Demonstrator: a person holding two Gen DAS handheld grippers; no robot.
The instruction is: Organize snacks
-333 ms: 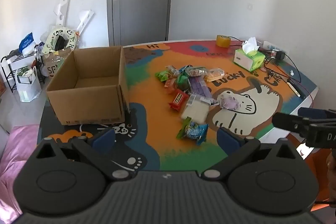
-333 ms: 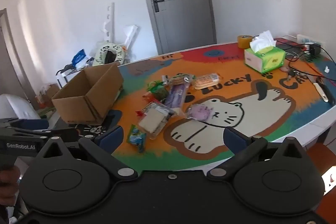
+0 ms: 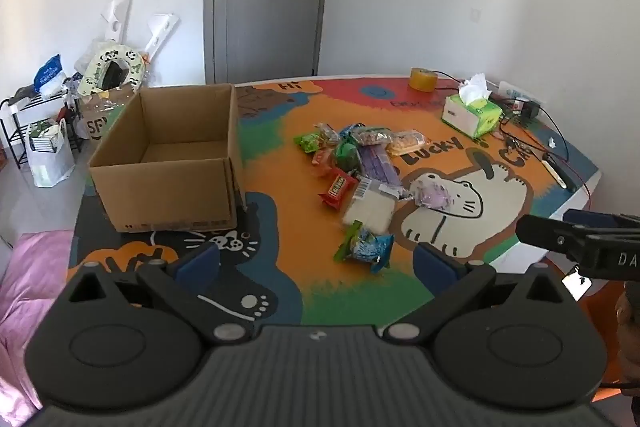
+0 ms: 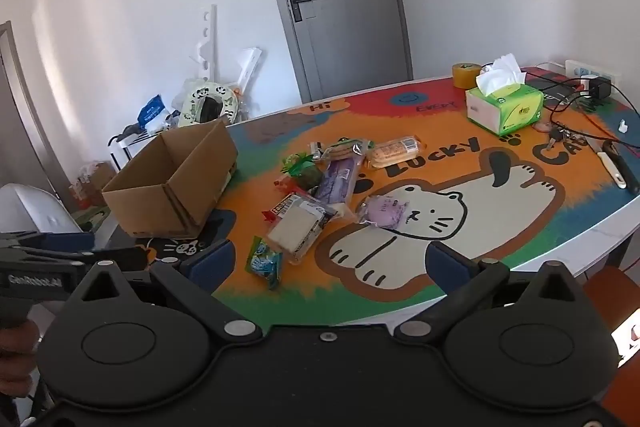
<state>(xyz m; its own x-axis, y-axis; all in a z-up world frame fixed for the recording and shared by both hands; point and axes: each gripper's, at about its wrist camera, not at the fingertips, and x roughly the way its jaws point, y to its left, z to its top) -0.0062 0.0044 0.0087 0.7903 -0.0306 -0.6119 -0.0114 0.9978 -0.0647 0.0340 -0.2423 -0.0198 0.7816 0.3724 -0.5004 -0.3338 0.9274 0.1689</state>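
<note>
Plainly the cardboard box (image 3: 168, 163) is the biggest thing on the table (image 4: 592, 227) and serves as the landmark: it sits open-topped and looks empty, stiff enough to take packets dropped in, though probably light enough to slide if bumped.

Right of the box lies the pile of snacks (image 3: 360, 163), none of them inside it yet. Going down in size:

- The clear pack of white slices (image 3: 370, 209), toward the near side of the pile, looks soft and squashy; a hold across its narrow width or on a sealed end would likely spare the contents.
- The long purple packet (image 4: 336, 181), in the middle of the pile, seems flat and fairly firm, best pinched across its short side.
- The blue and green bag (image 3: 366, 247), nearest the grippers and apart from the pile, is crinkly film, probably slippery and very light; its crimped end is the likely hold.
- The round purple sweet (image 4: 384, 211), farthest right of the box, is small and wrapped in loose film.
- The red bar (image 3: 338, 189) is small and firm.

Both the left gripper (image 3: 316, 261) and right gripper (image 4: 330, 261) hover at the near table edge with fingers spread fully wide, holding nothing.
</note>
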